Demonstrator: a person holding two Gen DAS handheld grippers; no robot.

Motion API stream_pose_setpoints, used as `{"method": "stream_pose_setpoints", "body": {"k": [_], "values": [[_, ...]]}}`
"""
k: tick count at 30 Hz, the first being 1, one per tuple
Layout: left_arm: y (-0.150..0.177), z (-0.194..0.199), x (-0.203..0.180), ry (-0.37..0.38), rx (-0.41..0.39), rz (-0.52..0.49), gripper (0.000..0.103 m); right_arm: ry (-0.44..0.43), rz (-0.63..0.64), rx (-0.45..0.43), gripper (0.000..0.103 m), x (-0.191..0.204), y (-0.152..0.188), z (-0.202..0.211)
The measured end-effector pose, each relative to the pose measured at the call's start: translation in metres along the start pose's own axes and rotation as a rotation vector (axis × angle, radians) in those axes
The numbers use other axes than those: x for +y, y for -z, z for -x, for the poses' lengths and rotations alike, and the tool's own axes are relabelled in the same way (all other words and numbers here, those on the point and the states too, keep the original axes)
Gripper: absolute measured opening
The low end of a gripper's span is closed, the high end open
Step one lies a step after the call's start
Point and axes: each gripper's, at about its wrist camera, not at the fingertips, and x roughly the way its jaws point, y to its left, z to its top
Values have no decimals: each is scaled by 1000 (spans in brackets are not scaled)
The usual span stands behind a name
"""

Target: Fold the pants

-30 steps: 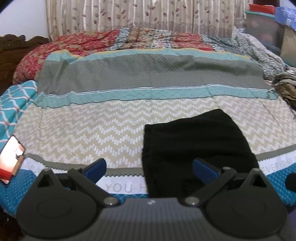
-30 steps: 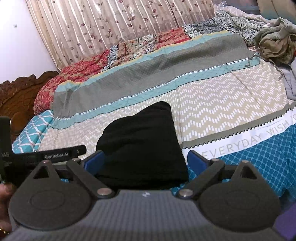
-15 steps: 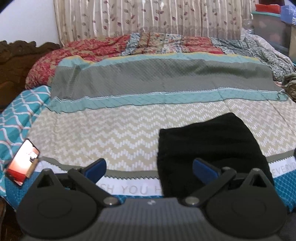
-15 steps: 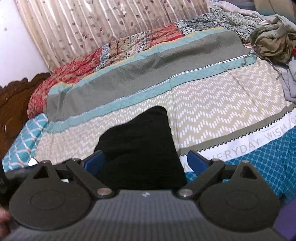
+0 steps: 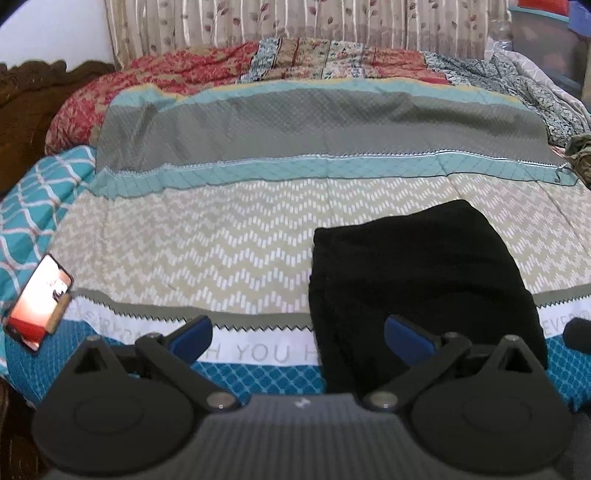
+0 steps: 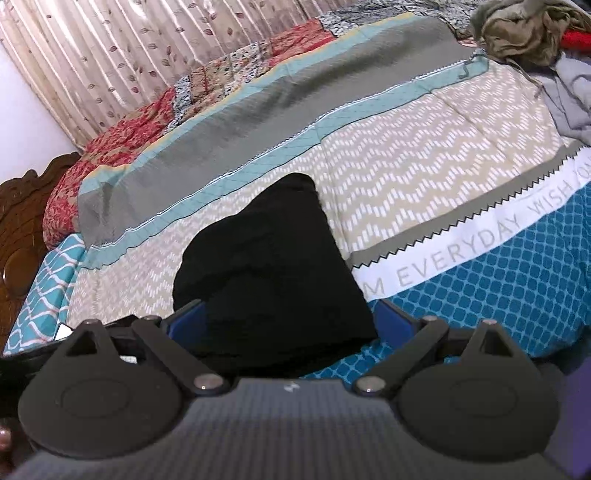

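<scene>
The black pants (image 5: 417, 273) lie folded into a compact stack on the patterned bedspread, near the bed's front edge. They also show in the right wrist view (image 6: 269, 266). My left gripper (image 5: 299, 338) is open and empty, held back from the bed, with the stack ahead and to its right. My right gripper (image 6: 291, 321) is open and empty, held just in front of the near edge of the stack, apart from it.
A phone (image 5: 38, 301) with a lit screen lies at the bed's front left edge. A pile of loose clothes (image 6: 524, 33) sits at the far right of the bed. A dark wooden headboard (image 6: 22, 229) stands at the left, curtains behind.
Both grippers have drawn back and turned slightly; the pants shift right in the left view. The right view has tilted. The pants have not moved on the bed.
</scene>
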Motion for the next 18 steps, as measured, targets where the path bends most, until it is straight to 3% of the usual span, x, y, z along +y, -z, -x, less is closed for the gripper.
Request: {"method": "stream_pose_setpoints", "body": {"k": [13,18], "values": [[0,4,2,-11,13,-3,103,-10,-34,33,98,-7,4,-1],[1,6,-2,-64,8,-41,103,-12,-39,39,98,-8,5,-1]]}}
